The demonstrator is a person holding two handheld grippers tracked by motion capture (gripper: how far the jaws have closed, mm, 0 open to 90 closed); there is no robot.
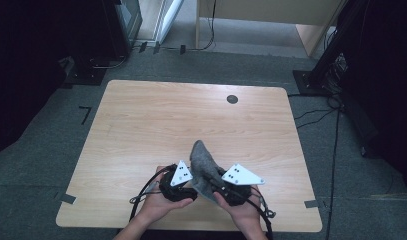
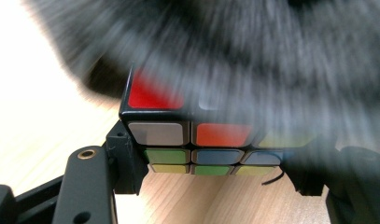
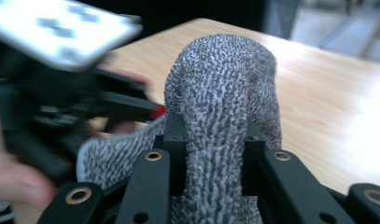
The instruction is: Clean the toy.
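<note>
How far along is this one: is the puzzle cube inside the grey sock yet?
Partway. Done: the left gripper is clamped on the puzzle cube, and the right gripper pinches the grey sock, lifting it off the table. In hand: the cube sits at the sock's edge, fabric draping over its top. Left: most of the cube is uncovered, so it needs pushing in.

surface: light wooden table [image 1: 141, 125] | on it: dark round disc [image 1: 232, 99]
</note>
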